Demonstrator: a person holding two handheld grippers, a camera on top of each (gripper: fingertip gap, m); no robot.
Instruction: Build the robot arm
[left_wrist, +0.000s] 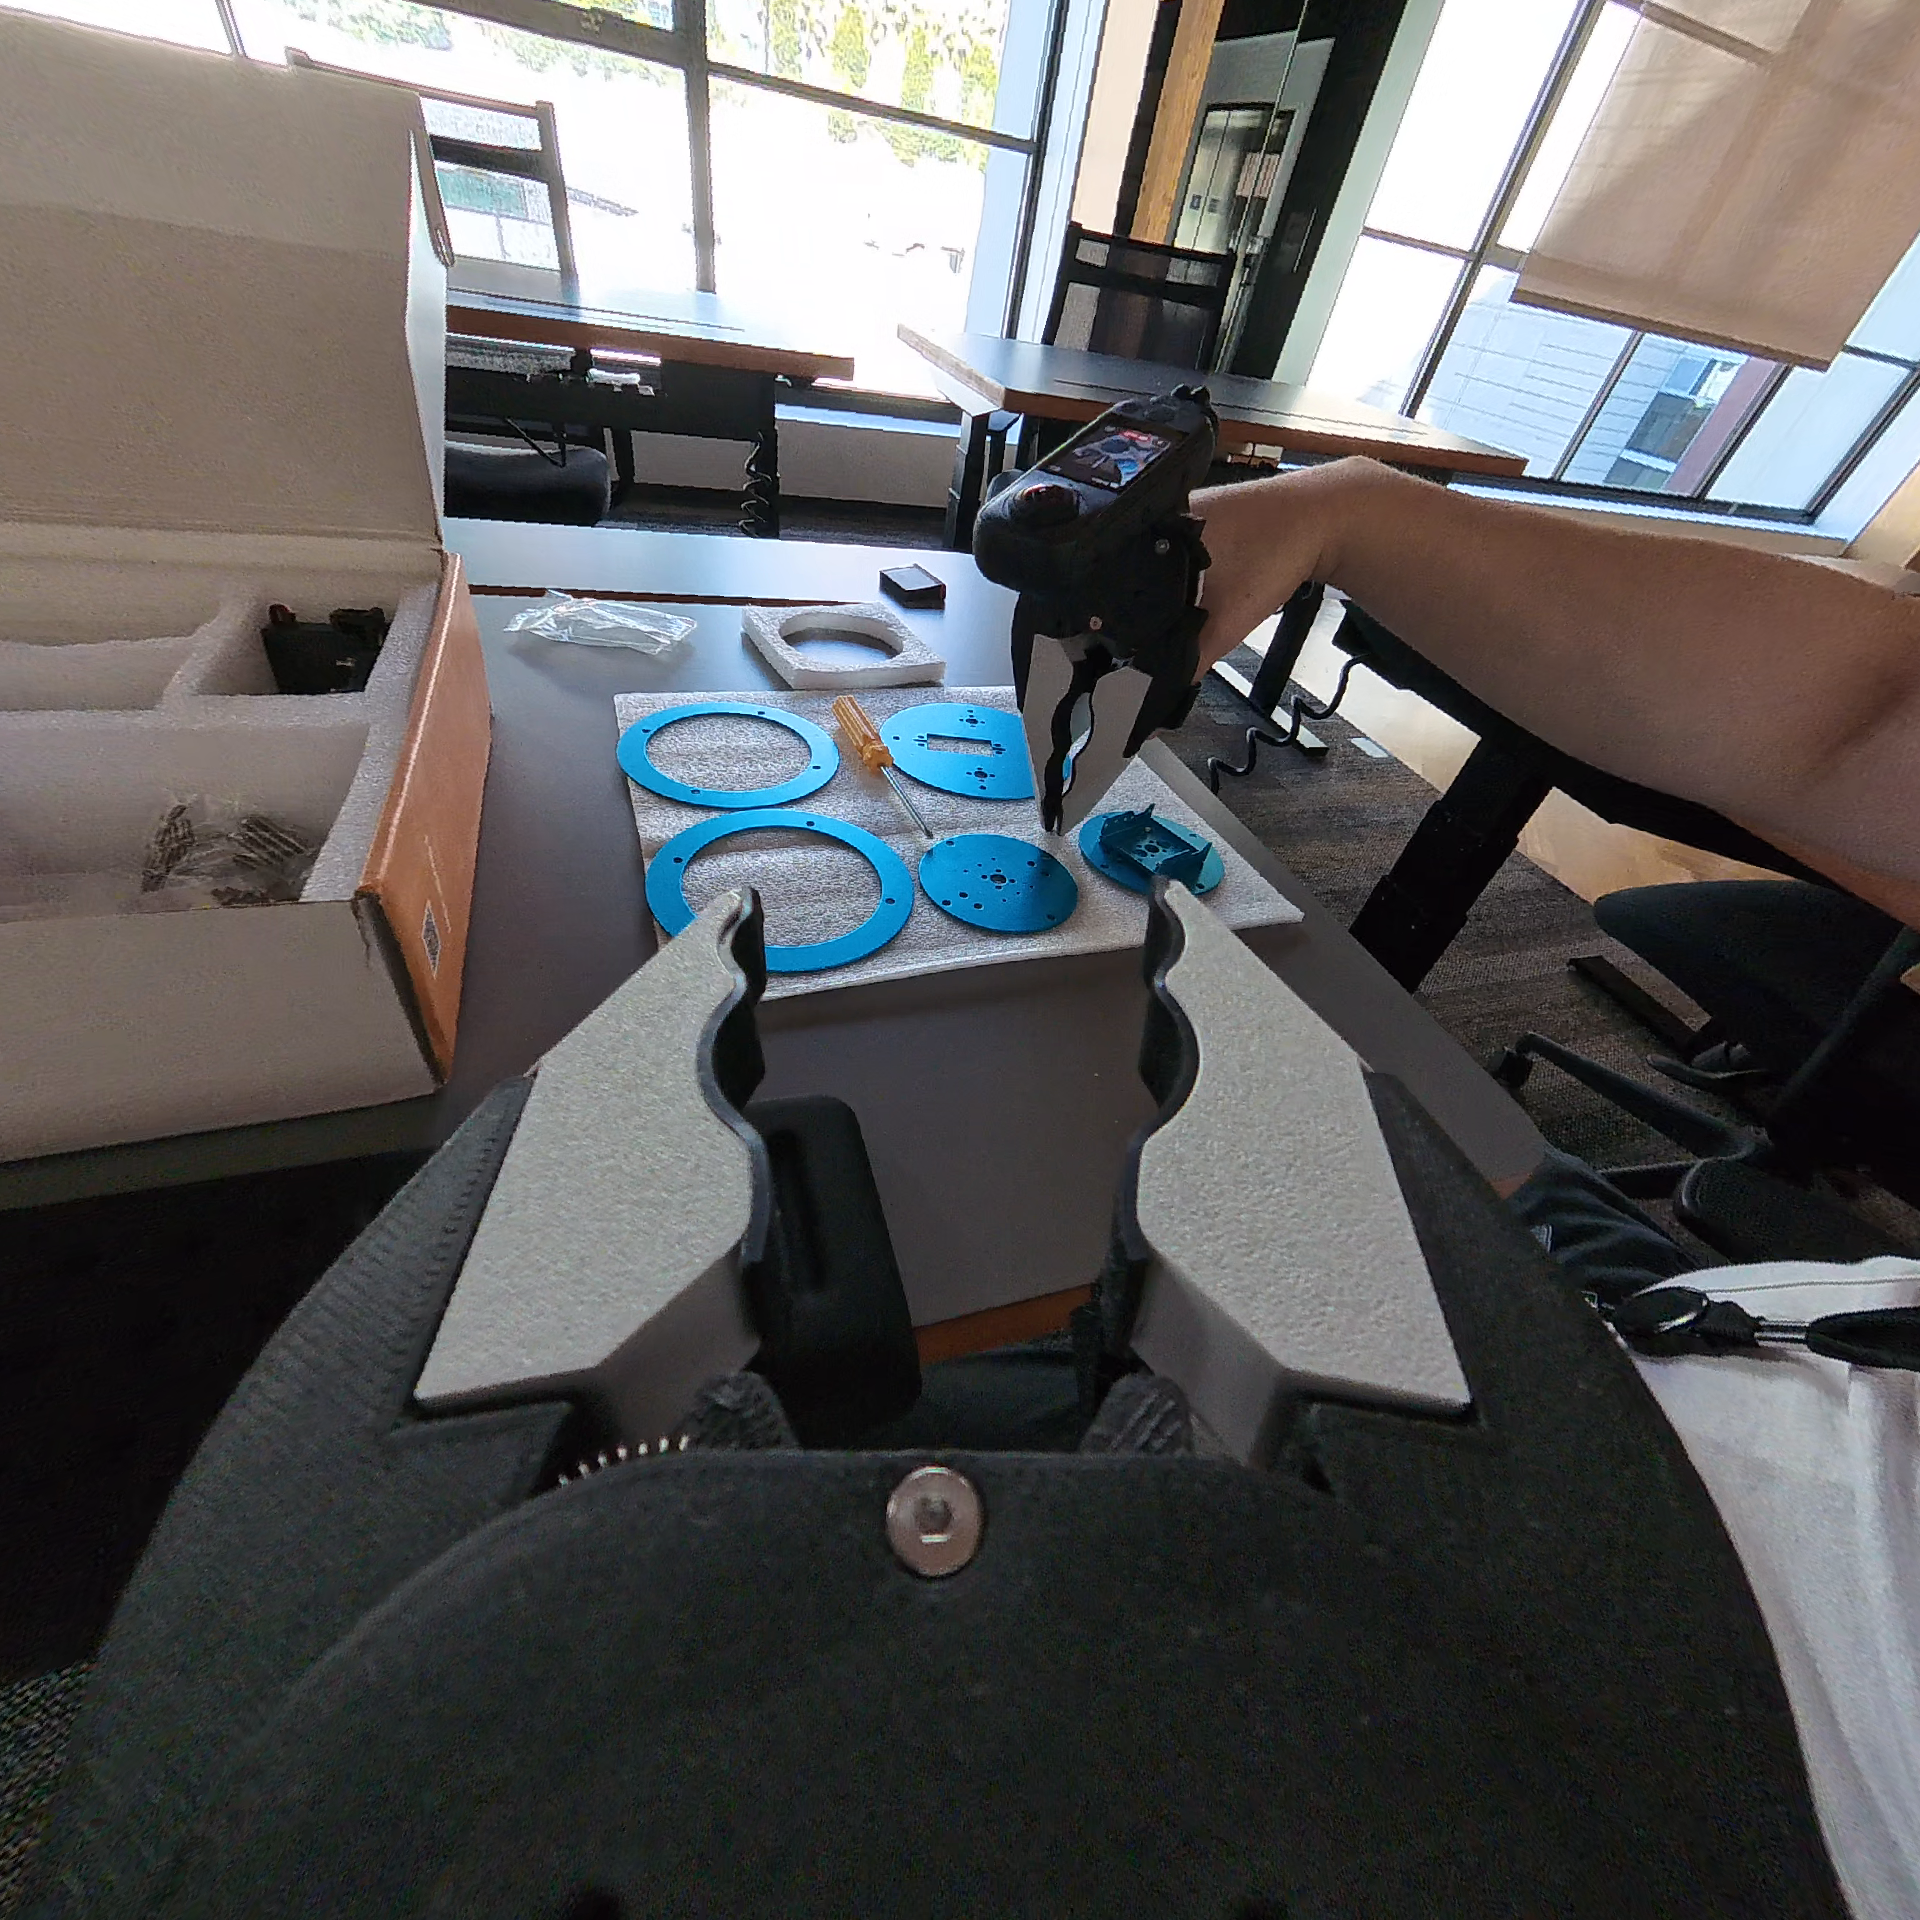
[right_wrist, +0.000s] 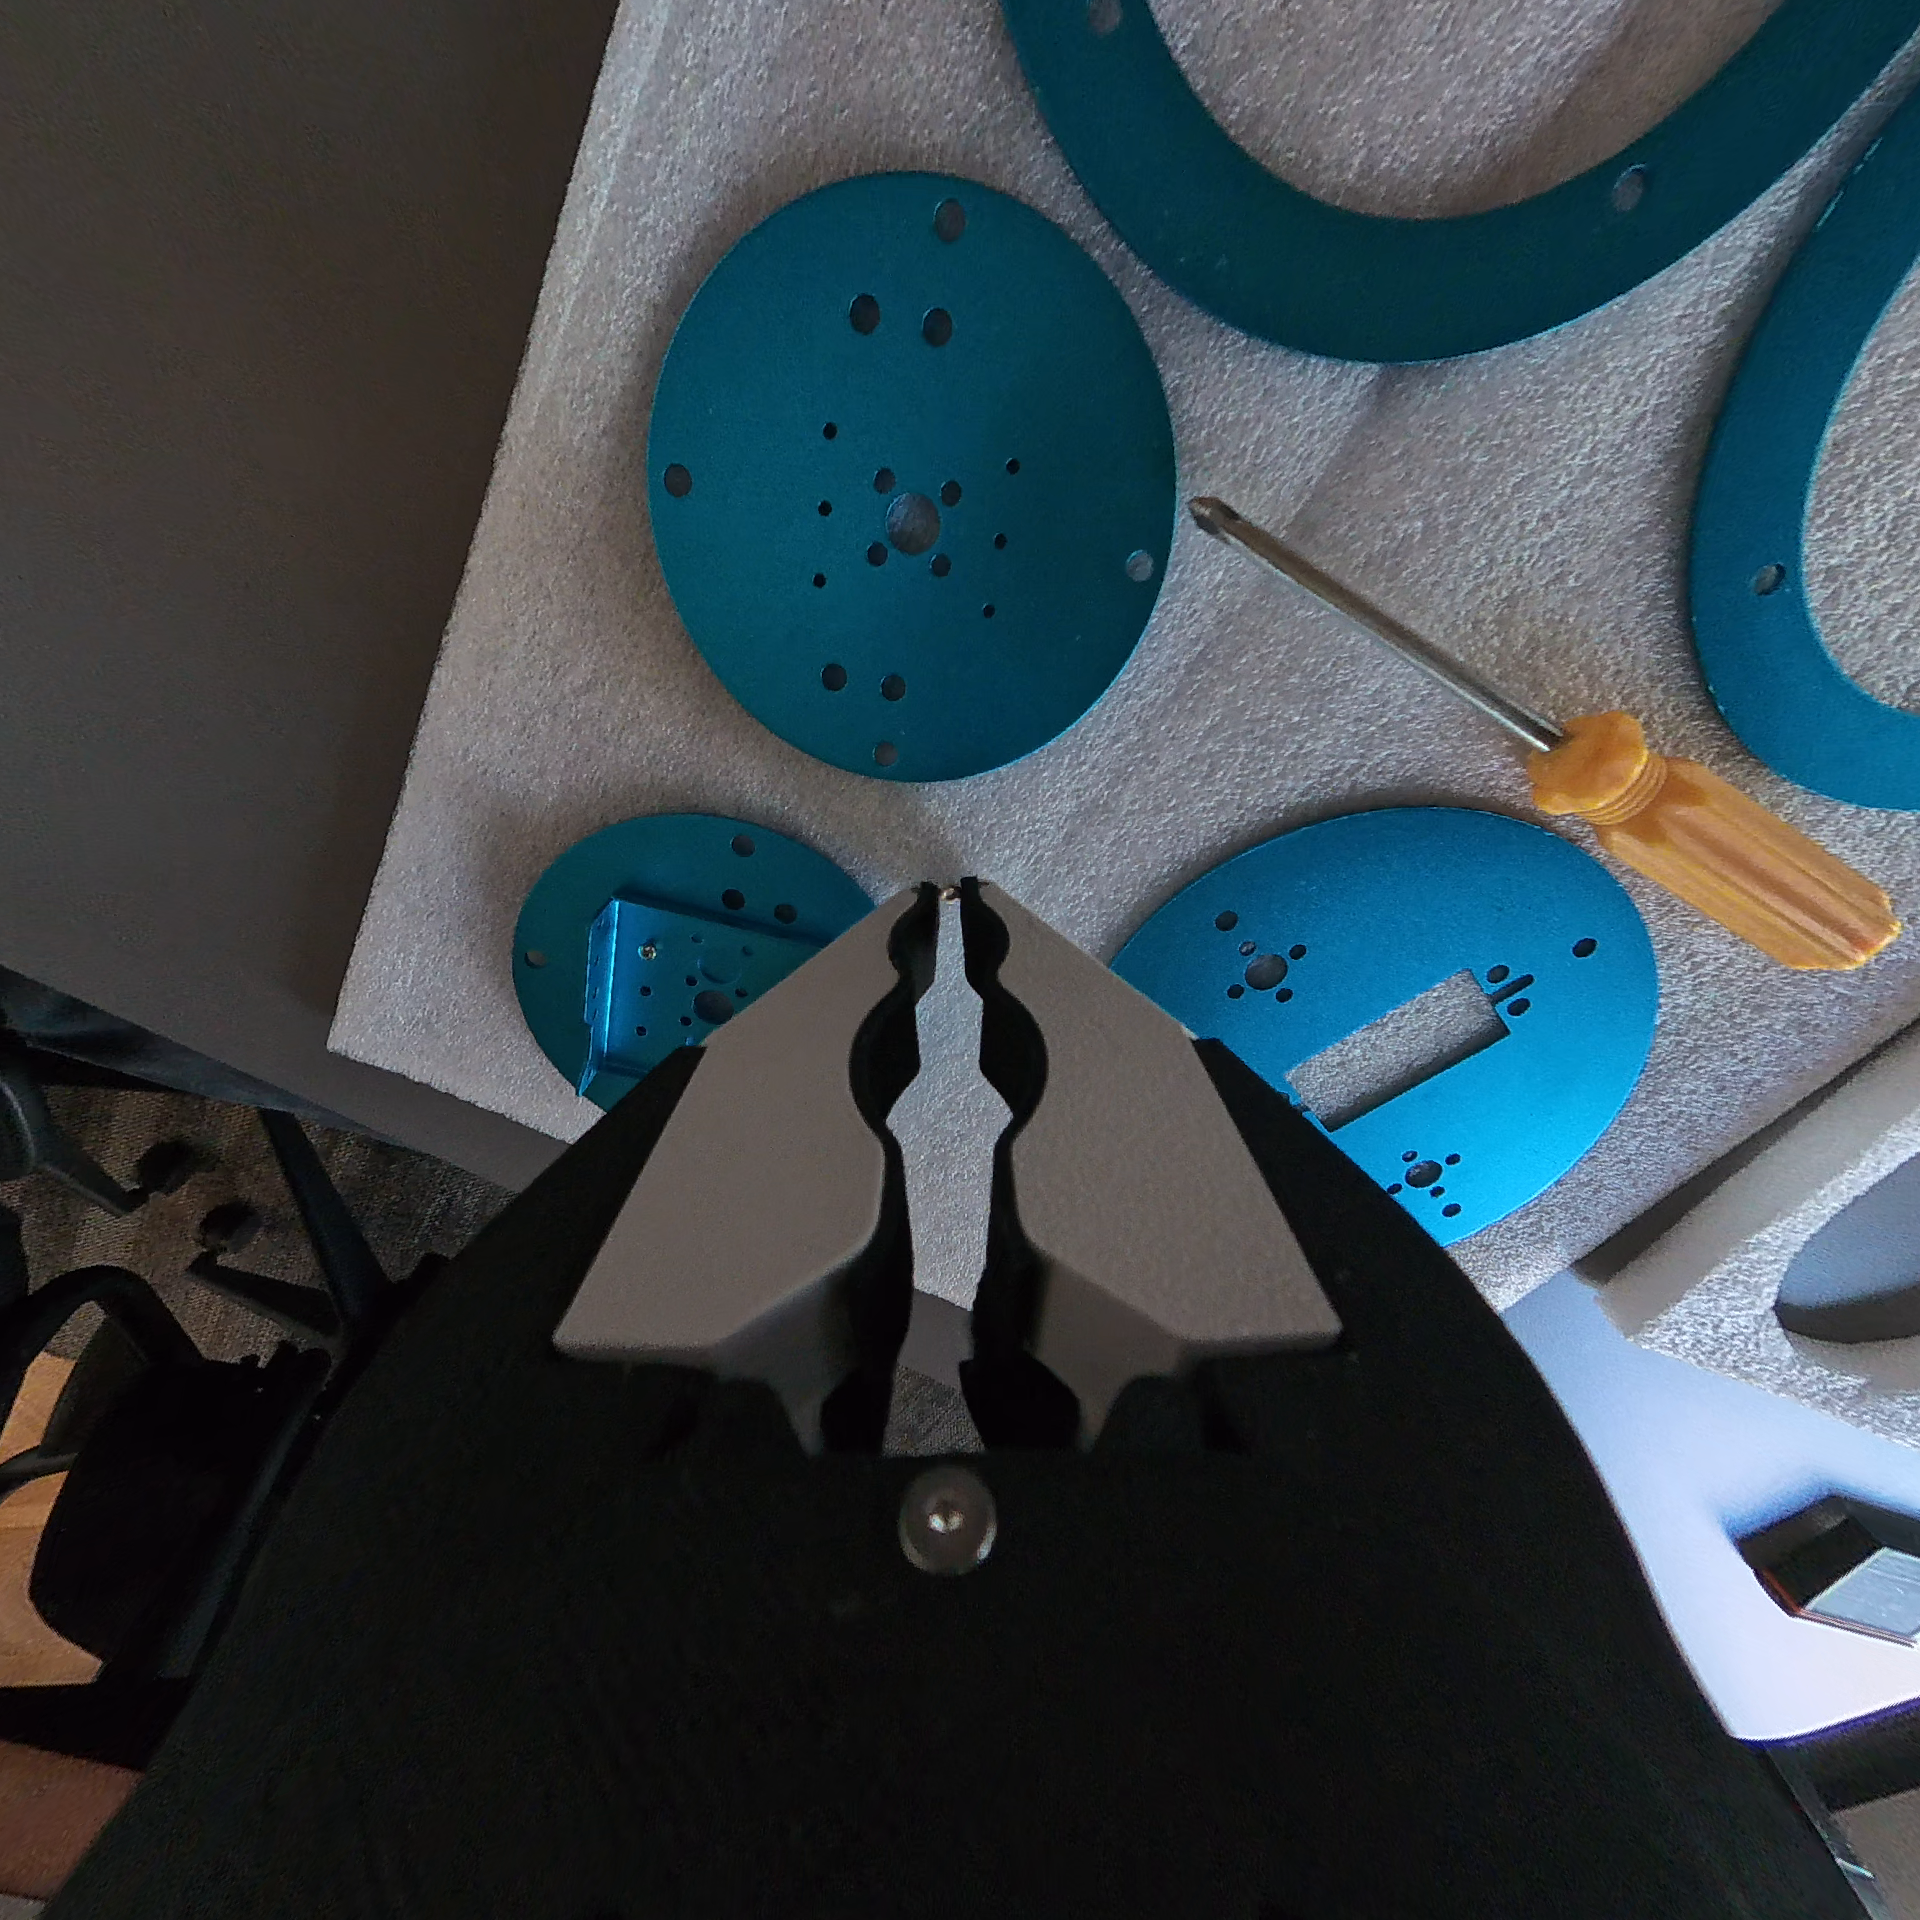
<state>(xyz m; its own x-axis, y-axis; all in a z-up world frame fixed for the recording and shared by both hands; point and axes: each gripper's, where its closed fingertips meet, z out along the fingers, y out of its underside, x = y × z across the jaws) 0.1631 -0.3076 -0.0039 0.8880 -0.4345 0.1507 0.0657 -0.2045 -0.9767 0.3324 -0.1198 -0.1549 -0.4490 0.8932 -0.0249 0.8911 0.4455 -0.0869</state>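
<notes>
My right gripper (right_wrist: 948, 886) is nearly shut, pinching a tiny silvery screw (right_wrist: 947, 890) at its tips, just above a white foam sheet (right_wrist: 1247, 644). It sits between a small blue disc with a bracket (right_wrist: 675, 956), a blue disc with a rectangular slot (right_wrist: 1403, 1018) and a blue disc with many holes (right_wrist: 909, 478). A yellow-handled screwdriver (right_wrist: 1662, 821) lies to the right. In the left wrist view the right gripper (left_wrist: 1055, 821) points down at the sheet. My left gripper (left_wrist: 954, 904) is open and empty, held back above the table's near edge.
Two blue rings (left_wrist: 727, 712) (left_wrist: 665, 883) lie on the sheet's left half. An open cardboard box (left_wrist: 426, 831) with foam compartments stands at the left. A foam frame (left_wrist: 842, 644), a plastic bag (left_wrist: 597, 623) and a small black block (left_wrist: 912, 584) lie behind. Office chairs stand at the right.
</notes>
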